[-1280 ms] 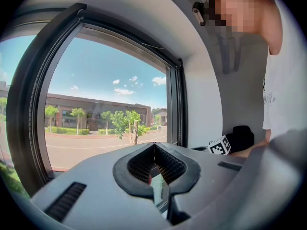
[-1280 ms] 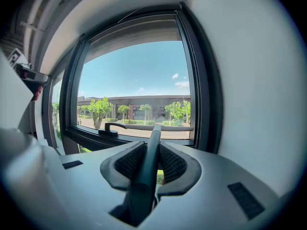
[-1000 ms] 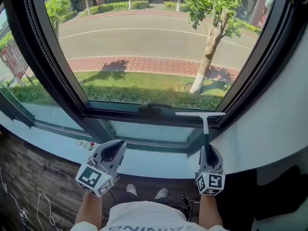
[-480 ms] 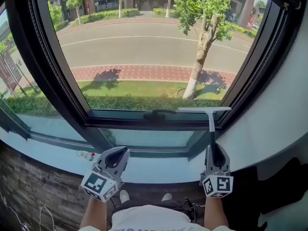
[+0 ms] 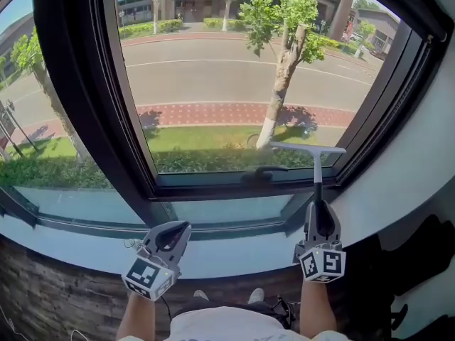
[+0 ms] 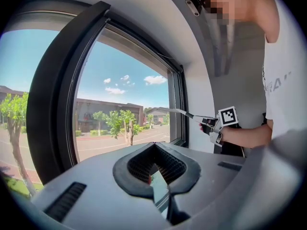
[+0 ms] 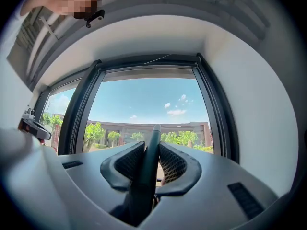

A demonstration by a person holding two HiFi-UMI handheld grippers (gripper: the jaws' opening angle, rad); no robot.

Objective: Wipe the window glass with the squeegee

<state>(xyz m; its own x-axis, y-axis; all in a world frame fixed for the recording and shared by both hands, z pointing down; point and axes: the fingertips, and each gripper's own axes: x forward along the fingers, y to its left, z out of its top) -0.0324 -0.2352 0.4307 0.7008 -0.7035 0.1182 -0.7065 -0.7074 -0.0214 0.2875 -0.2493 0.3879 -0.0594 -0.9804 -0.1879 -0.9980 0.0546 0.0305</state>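
Squeegee (image 5: 316,170): upright, handle clamped in the right hand-held gripper (image 5: 318,215), its lower end hidden between the jaws. The blade is level at the lower right corner of the window glass (image 5: 213,69); contact with the pane cannot be made out. Left hand-held gripper (image 5: 168,234): jaws apart, empty, low by the sill (image 5: 234,251).

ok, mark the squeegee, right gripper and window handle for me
squeegee (image 5: 308,148), head view, middle of the white blade.
right gripper (image 5: 318,208), head view, between the jaw tips, which clamp the squeegee's shaft.
window handle (image 5: 261,170), head view, middle of the dark lever.
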